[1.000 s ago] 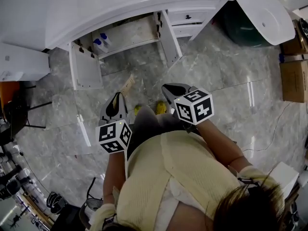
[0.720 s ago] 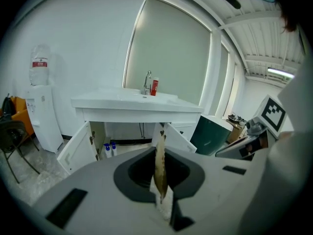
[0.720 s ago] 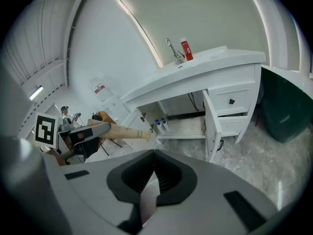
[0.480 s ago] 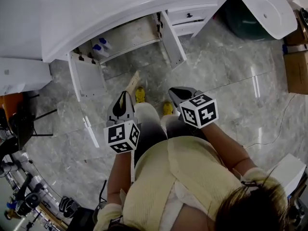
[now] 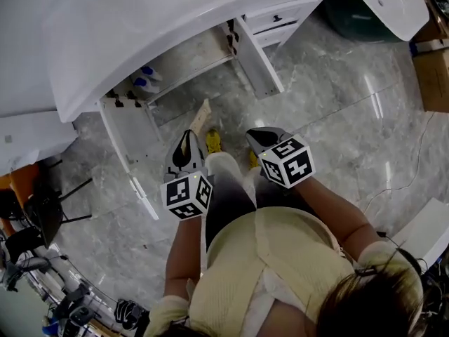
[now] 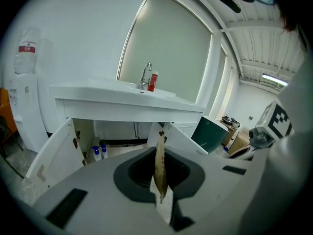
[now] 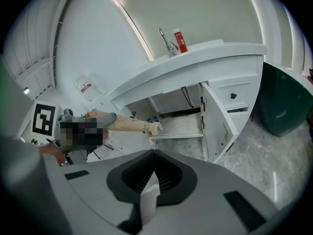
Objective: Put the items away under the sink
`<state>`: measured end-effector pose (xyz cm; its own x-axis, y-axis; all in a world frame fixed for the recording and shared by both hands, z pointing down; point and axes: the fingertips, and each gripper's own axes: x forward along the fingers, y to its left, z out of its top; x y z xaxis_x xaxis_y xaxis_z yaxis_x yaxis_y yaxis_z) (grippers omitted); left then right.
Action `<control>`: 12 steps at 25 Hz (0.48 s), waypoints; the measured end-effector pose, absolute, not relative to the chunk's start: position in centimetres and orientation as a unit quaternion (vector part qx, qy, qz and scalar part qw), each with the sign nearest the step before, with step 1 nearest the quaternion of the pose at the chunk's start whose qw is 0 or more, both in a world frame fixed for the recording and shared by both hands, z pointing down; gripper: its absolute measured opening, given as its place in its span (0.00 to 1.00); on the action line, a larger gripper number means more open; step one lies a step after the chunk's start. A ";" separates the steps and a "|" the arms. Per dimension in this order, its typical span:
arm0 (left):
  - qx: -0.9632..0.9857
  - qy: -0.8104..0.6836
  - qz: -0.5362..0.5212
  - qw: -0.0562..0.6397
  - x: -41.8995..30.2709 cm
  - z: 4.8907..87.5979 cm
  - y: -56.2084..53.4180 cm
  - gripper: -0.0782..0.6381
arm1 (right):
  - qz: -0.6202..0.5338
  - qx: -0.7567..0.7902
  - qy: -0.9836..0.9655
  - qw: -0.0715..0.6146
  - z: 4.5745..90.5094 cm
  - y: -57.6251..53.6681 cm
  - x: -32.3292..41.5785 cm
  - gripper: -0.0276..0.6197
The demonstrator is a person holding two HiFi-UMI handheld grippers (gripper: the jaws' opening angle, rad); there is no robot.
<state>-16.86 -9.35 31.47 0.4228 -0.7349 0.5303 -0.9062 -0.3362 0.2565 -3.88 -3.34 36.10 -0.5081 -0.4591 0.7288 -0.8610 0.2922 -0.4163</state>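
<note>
My left gripper is shut on a flat tan packet that sticks out forward toward the sink cabinet. In the left gripper view the packet shows edge-on, upright between the closed jaws. The cabinet under the white sink stands open, with two blue-capped bottles at its left. My right gripper is beside the left one, shut with nothing in it. The right gripper view shows the packet held out by the left gripper.
Both cabinet doors hang open, left door and right door. A dark green bin stands right of the cabinet, cardboard boxes further right. A tap and red bottle sit on the sink top. A water dispenser is at the left.
The person has stepped closer to the sink; cabinet and counter now sit nearer below the head. Both grippers moved forward with them, left still holding the packet.
</note>
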 end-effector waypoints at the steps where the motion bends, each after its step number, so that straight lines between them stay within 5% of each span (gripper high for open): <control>1: 0.803 -0.509 0.163 0.266 -16.9 31.8 -9.8 0.17 | 0.409 0.434 -0.764 0.246 36.4 -3.8 -4.1 0.08; 12: 0.808 -0.469 0.191 0.303 -16.1 37.9 -13.8 0.17 | 0.423 0.469 -0.735 0.245 41.1 -7.0 -4.7 0.08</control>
<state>-16.07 -13.76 37.93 0.4876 -0.6408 0.5930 -0.8727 -0.3775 0.3097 -4.68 -6.96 41.06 -0.4397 -0.4831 0.7571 -0.8973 0.2008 -0.3930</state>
